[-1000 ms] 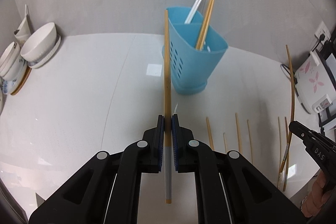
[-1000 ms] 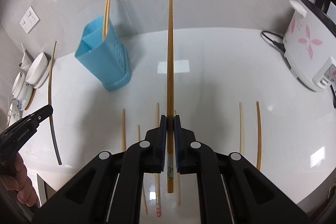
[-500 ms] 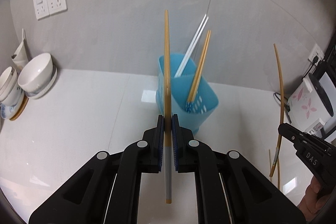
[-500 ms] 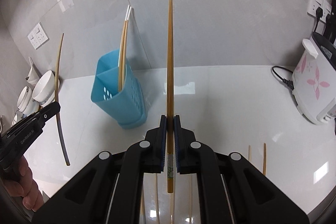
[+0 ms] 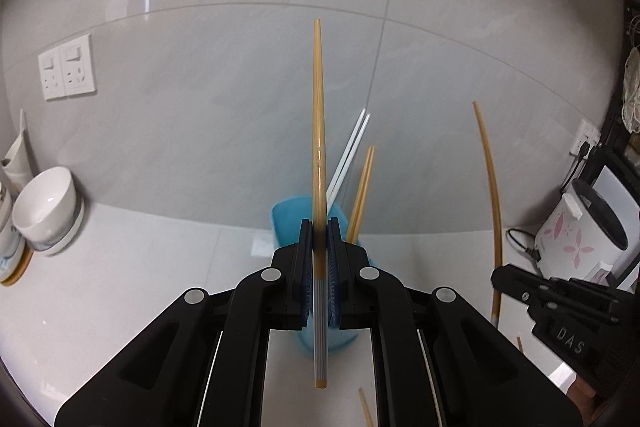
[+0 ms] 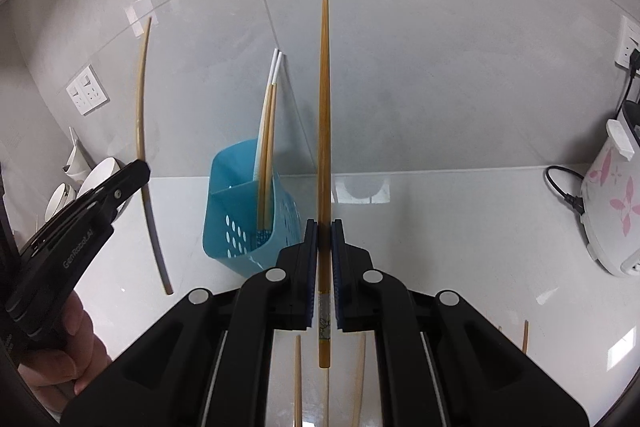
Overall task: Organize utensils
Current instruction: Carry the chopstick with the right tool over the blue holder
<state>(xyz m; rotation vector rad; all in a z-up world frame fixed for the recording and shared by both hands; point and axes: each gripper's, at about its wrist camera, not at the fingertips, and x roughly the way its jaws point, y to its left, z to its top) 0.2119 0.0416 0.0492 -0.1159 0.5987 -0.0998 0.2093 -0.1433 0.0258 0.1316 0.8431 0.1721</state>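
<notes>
Evidently, one tan wooden chopstick (image 5: 319,155) is clamped in the left gripper (image 5: 320,259) and another (image 6: 324,131) in the right gripper (image 6: 324,259), each held by its butt so the tip can be dropped into the blue perforated plastic holder (image 6: 240,211) at ten o'clock of the right gripper.

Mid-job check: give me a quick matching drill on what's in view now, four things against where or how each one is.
Things:
1. left gripper
2. white chopsticks
3. rice cooker
4. white bowl

States:
A. standing in the blue holder
B. on the counter's far left, by the wall
C. shut on a chopstick with a grey-striped handle
D. on the counter's right side, plugged into a wall socket

Pairs: 1-C, 2-A, 3-D, 4-B
</notes>
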